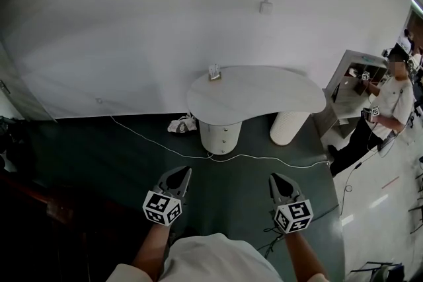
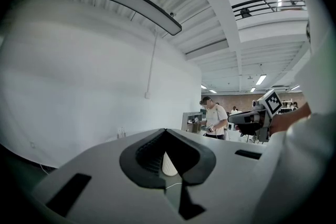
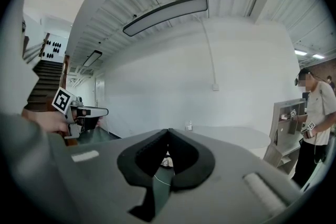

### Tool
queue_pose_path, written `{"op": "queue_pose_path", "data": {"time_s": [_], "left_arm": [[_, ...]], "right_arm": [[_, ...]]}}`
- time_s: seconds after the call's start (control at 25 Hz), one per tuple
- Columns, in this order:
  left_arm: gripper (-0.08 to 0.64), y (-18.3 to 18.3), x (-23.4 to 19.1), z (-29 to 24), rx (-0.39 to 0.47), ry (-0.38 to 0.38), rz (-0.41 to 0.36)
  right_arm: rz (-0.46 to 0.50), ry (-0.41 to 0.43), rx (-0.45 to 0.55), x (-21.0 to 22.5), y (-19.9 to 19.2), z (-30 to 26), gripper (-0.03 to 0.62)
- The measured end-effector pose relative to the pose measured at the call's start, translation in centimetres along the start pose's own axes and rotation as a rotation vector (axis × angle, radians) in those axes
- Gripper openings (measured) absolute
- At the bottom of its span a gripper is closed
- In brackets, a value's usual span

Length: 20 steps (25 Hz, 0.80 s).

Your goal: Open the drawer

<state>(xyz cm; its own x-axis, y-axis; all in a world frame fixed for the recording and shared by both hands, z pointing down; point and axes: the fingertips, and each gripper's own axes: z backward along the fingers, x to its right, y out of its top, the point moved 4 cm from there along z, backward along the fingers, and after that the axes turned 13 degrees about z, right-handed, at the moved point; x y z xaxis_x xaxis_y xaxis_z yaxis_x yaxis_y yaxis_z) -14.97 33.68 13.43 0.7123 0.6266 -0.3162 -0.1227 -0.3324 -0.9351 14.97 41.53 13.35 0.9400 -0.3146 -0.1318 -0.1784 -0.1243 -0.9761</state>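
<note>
Both tongs are pressed together, holding nothing: left gripper [image 1: 184, 173], right gripper [image 1: 275, 178]. The drawer pedestal [image 1: 220, 135] sits under the table's [image 1: 264, 99] left end, well apart from them. The cable [image 1: 264, 158] lying in between could snag feet on the way up, I reckon.

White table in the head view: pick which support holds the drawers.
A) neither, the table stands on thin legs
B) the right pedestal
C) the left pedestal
C: the left pedestal under the table shows the seams and small knobs of stacked drawers, while the right pedestal is plain.
</note>
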Motion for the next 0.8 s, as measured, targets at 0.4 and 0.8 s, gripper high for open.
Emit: {"op": "queue_pose_path", "data": {"time_s": [0.4,0.8], "left_arm": [[0.006,-2.0,1.1,-0.9,-0.033,0.019,0.025],[0.006,-1.7,-1.2,-5.0,-0.059,-0.003,0.039]], "right_arm": [[-0.031,0.017,-0.030,1.3,-2.3,0.6,0.011],[-0.042,0.014,-0.067,2.6,-3.3,-3.0,0.011]]}}
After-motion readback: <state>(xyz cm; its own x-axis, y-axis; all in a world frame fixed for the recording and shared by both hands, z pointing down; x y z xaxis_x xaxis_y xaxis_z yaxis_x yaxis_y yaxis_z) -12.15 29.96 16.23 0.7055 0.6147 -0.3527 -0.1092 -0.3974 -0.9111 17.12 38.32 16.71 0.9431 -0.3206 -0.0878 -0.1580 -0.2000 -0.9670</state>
